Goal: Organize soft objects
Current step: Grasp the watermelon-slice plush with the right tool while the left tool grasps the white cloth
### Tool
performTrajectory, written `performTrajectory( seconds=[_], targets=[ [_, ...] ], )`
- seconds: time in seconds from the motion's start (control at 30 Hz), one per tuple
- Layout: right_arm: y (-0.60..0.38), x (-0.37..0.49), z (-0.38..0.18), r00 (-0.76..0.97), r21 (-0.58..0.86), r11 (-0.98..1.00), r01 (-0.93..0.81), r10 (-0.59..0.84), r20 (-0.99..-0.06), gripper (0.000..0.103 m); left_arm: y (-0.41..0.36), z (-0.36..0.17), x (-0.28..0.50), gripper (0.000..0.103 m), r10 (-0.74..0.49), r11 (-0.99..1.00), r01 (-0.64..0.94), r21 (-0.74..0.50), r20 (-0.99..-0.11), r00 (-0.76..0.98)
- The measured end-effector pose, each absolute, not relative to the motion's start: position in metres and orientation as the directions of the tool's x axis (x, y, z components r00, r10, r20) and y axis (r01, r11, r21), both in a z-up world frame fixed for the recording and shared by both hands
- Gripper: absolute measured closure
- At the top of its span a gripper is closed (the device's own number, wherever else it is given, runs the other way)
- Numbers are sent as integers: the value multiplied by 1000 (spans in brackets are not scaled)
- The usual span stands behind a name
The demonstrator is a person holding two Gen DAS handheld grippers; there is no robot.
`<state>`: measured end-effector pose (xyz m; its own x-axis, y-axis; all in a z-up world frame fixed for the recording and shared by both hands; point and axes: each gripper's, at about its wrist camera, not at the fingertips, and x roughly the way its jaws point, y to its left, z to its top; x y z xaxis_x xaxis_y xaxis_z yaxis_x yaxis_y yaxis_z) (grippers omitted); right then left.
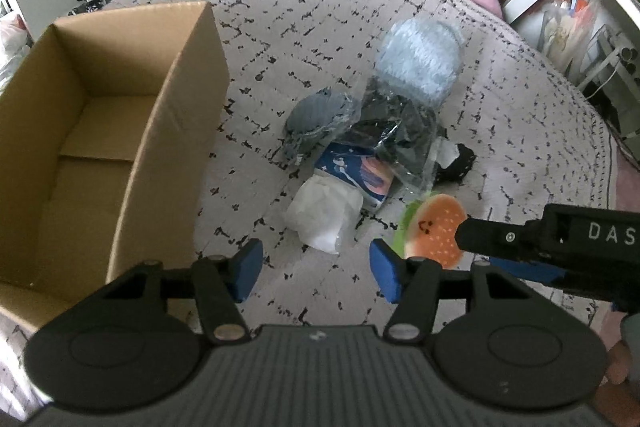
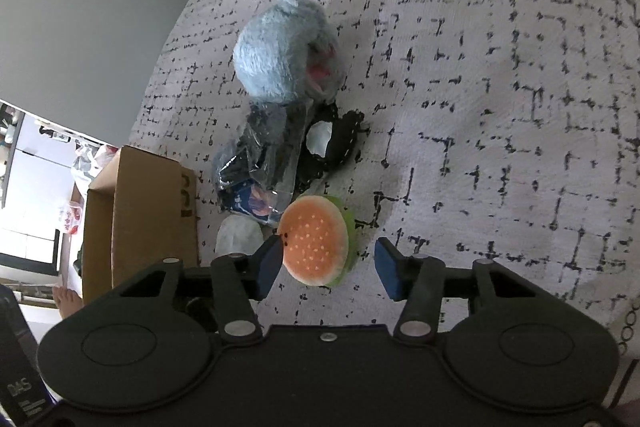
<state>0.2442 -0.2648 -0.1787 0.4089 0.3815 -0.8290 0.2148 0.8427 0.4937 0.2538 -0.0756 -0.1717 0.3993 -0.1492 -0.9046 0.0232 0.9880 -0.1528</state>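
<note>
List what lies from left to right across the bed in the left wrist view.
cardboard box → white wrapped bundle → burger plush → right gripper

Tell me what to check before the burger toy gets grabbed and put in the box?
1. Burger between the right gripper jaws: ok, it sits in the gap, nearer the left jaw.
2. Jaws pressing on the burger: not ok, the right-hand jaw stands clear of it.
3. Burger free of the pile: ok, it lies apart from the plastic bag and the blue plush.
4. Box open with room inside: ok, nothing shows in it.
5. Left gripper out of the way: cannot tell; its jaws hold nothing, close beside the burger and near the white bundle.
</note>
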Motion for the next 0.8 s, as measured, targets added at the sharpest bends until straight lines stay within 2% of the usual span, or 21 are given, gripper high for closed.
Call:
performTrajectory(
  seconds=[0.33,0.5,0.67,0.8],
  targets=[
    [-263,259,-200,357,506,826,249,407,-841,63,-76,-195,272,44,-172,983,4,-183,-913,369],
    [-256,264,-205,350,513,826,233,421,-837,71,-72,-198,275,59,-187,979,-9,-206,-905,383],
    [-251,266,-207,356,506,840,197,420,-835,83,-71,-197,275,61,-192,975,-24,-219,-899,394],
    [-248,264,-201,378,521,838,163,435,-818,86,-75,-188,269,61,-195,976,-8,-218,-885,424]
  ],
)
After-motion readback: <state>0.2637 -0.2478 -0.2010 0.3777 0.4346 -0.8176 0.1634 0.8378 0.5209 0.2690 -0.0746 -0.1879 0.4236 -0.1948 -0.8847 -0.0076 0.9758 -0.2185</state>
